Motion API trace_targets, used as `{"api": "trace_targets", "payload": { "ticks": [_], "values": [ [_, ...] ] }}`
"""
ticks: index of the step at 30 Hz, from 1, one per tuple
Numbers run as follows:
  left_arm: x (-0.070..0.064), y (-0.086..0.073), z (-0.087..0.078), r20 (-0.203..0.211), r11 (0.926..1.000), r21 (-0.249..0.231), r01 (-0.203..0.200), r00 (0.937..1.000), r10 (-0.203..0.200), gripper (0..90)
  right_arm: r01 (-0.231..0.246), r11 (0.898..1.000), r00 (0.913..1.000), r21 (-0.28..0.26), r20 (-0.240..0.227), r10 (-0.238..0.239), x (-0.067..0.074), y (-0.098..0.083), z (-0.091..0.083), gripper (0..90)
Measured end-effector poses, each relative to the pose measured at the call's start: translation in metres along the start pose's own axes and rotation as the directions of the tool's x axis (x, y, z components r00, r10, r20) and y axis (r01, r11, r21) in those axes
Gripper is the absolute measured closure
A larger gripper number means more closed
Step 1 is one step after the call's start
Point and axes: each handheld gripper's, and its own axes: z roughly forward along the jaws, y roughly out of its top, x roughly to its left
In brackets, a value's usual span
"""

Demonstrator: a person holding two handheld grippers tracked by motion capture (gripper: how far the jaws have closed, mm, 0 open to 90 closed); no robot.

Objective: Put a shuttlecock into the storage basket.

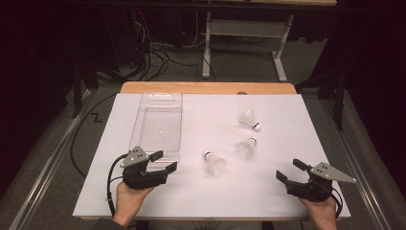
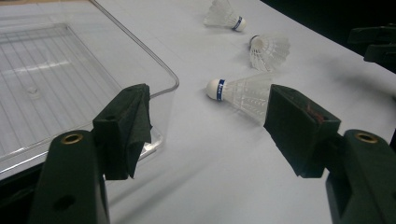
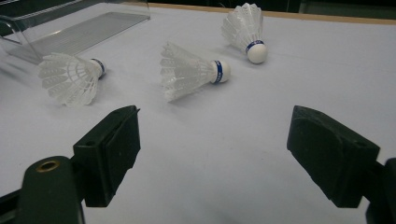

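Three white shuttlecocks lie on the white sheet. The nearest one lies on its side, with another to its right and the farthest behind that. An empty clear plastic tray sits at the left. My left gripper is open just off the tray's near corner, facing the nearest shuttlecock. Near the front right edge, my right gripper is open and holds nothing.
The white sheet covers a wooden table whose far edge shows bare. Cables and a desk frame stand on the floor beyond. The right gripper's jaws appear at the far right of the left gripper view.
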Motion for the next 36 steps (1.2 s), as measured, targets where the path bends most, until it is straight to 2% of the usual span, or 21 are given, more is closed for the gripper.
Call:
{"api": "trace_targets", "payload": {
  "ticks": [36],
  "values": [
    [-0.015,0.012,0.026,0.049,0.9994,0.017,-0.031,0.9984,0.030,32.8,0.002,1.000,1.0000,-0.001,-0.008,-0.002,0.000,0.000,0.000,18.1]
  ]
}}
